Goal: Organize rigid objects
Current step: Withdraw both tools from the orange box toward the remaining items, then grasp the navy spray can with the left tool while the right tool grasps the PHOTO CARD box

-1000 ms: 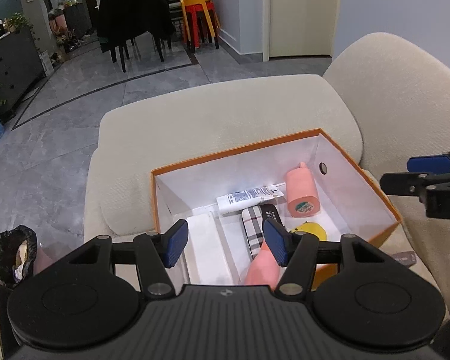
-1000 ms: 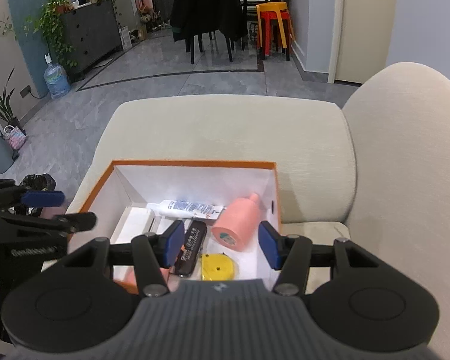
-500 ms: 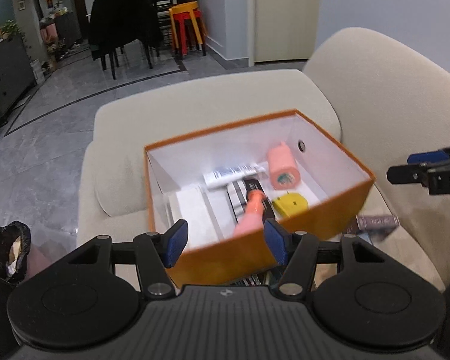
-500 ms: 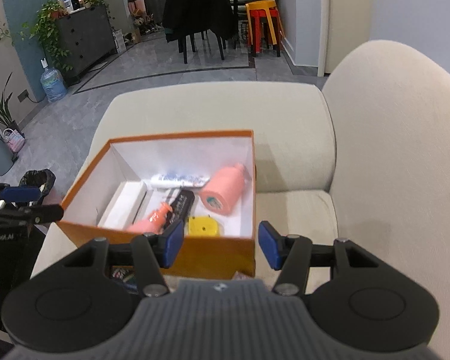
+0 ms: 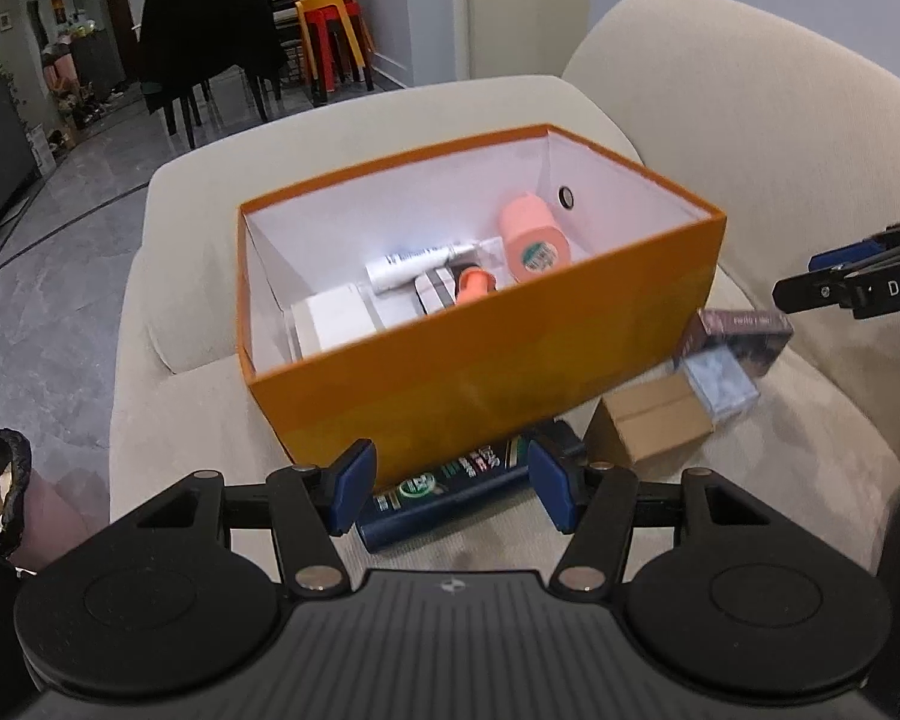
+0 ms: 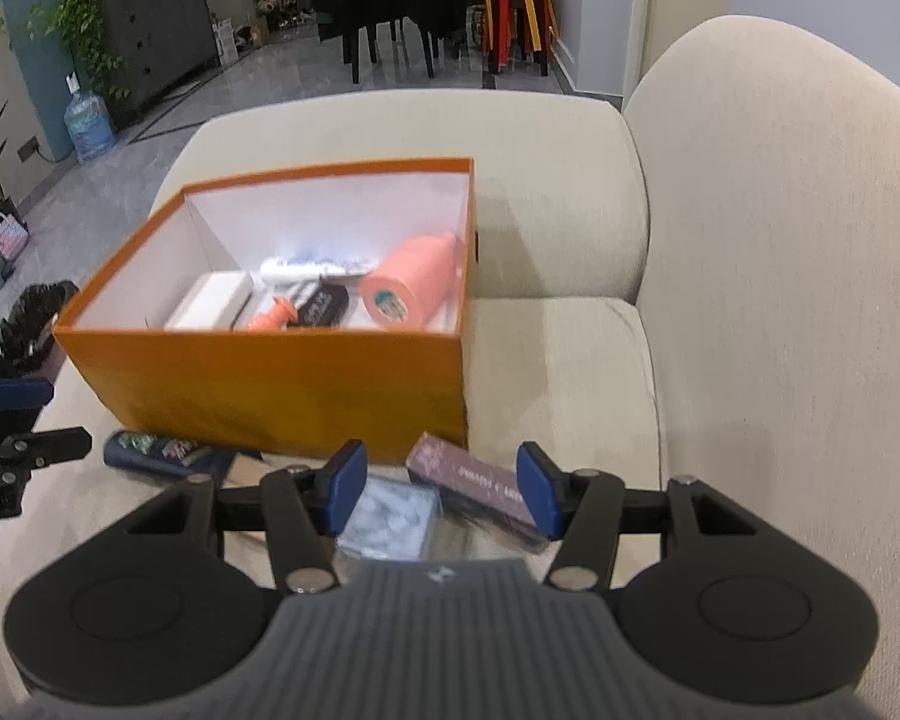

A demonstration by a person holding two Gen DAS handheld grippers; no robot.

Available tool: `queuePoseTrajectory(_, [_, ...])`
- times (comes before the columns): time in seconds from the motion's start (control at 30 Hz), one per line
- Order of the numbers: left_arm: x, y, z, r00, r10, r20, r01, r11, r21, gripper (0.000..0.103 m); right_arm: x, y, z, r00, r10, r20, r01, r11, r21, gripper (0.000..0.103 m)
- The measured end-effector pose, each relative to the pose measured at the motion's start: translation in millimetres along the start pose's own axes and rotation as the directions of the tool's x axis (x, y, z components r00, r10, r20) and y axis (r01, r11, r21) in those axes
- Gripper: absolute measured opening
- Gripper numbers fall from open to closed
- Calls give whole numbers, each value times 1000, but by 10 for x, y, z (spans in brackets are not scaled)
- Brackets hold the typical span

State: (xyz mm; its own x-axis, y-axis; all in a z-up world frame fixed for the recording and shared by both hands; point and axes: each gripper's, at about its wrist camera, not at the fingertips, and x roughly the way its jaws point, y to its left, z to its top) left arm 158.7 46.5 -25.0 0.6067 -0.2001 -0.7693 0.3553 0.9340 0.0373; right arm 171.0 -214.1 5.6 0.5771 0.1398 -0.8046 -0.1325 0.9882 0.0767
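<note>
A: Where's your orange box [image 5: 486, 354]?

B: On the sofa seat [image 6: 576, 372]. Your left tongs [image 5: 447, 495] tilt down over a dark bottle [image 5: 450, 489], spread, pinching nothing. Your right tongs [image 6: 438, 489] gape above a purple carton [image 6: 474, 480].

A: Inside?

B: A pink bottle [image 5: 534, 237], a white tube [image 5: 417, 258], a white box [image 5: 336, 318]; the rest is hidden behind the wall.

The sofa [image 5: 750, 138] is matt, ribbed cream cloth, the box [image 5: 480, 360] smooth orange card lined with white paper, the carton [image 5: 654, 414] plain brown cardboard, and the floor [image 5: 78, 192] glossy grey stone.
</note>
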Motion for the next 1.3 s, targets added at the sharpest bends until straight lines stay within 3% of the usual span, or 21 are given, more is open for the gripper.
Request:
queuePoseTrajectory(0.13, [108, -33, -122, 1000, 24, -6, -23, 999, 45, 76, 74, -51, -97, 1000, -20, -13, 20, 1000, -22, 56])
queuePoseTrajectory(0.27, [243, -74, -208, 1000, 10, -20, -8, 997, 74, 76, 140, -122, -141, 999, -37, -31, 36, 999, -21, 56])
queuePoseTrajectory(0.4, [389, -185, -266, 999, 32, -29, -27, 986, 165, 76, 196, -188, -150, 998, -51, -41, 50, 999, -21, 56])
queuePoseTrajectory(0.73, [707, -434, -376, 997, 60, -40, -39, 915, 401, 74, 426, -331, -173, 993, -73, -88, 66, 994, -83, 57])
queuePoseTrajectory(0.87, [814, -437, -375, 997, 50, -53, -23, 906, 422, 74, 566, -320, -171, 990, -84, -113, 66, 985, -157, 57])
queuePoseTrajectory(1.0, [897, -412, -367, 997, 46, -59, -16, 900, 436, 73, 719, -274, -184, 987, -56, -152, 16, 968, -252, 57])
queuePoseTrajectory(1.13, [910, -451, -403, 997, 41, -62, -7, 884, 467, 77, 837, -242, -182, 986, -58, -155, 3, 941, -337, 57])
queuePoseTrajectory(1.3, [913, -460, -418, 996, 41, -74, -3, 892, 453, 74, 1033, -229, -167, 975, -44, -216, -45, 921, -388, 57])
